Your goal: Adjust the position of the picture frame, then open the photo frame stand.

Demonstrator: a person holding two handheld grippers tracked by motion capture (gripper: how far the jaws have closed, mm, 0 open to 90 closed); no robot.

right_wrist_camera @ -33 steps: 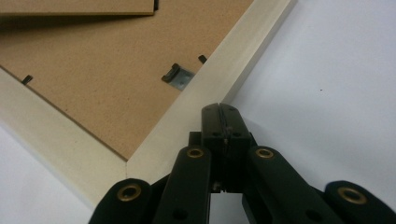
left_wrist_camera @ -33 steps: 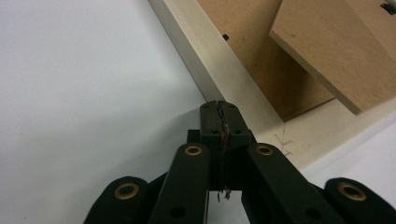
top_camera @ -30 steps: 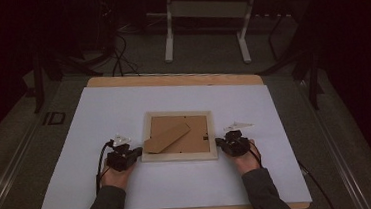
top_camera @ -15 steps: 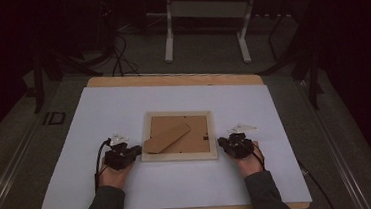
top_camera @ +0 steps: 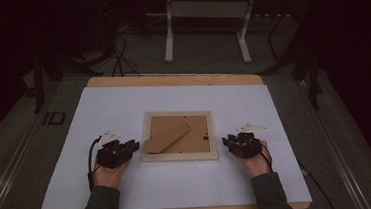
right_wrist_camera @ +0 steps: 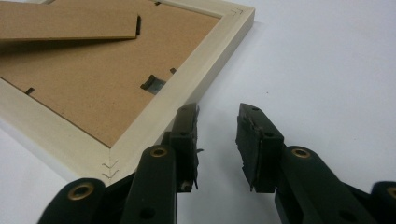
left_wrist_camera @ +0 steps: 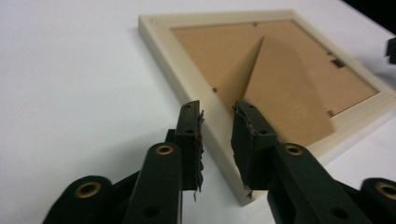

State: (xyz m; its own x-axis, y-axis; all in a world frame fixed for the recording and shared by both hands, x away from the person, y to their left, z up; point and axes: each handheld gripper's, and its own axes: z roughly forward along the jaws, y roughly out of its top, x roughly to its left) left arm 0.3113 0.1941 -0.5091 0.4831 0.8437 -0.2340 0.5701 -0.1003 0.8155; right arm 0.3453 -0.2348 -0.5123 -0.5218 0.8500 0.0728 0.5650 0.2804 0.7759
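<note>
Picture frame (top_camera: 178,135) face-down on table (top_camera: 279,177); left gripper (top_camera: 133,148) at 9 o'clock, right gripper (top_camera: 226,142) at 3 o'clock, jaws released.

Pale bare-wood frame (top_camera: 179,156), matt brown fibreboard backing (left_wrist_camera: 243,60), smooth white table (top_camera: 123,104)

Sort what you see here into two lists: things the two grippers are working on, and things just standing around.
In the job:
picture frame, face down
its cardboard stand
left gripper, open
right gripper, open

Standing around:
white table
metal stand legs on the floor behind
</note>
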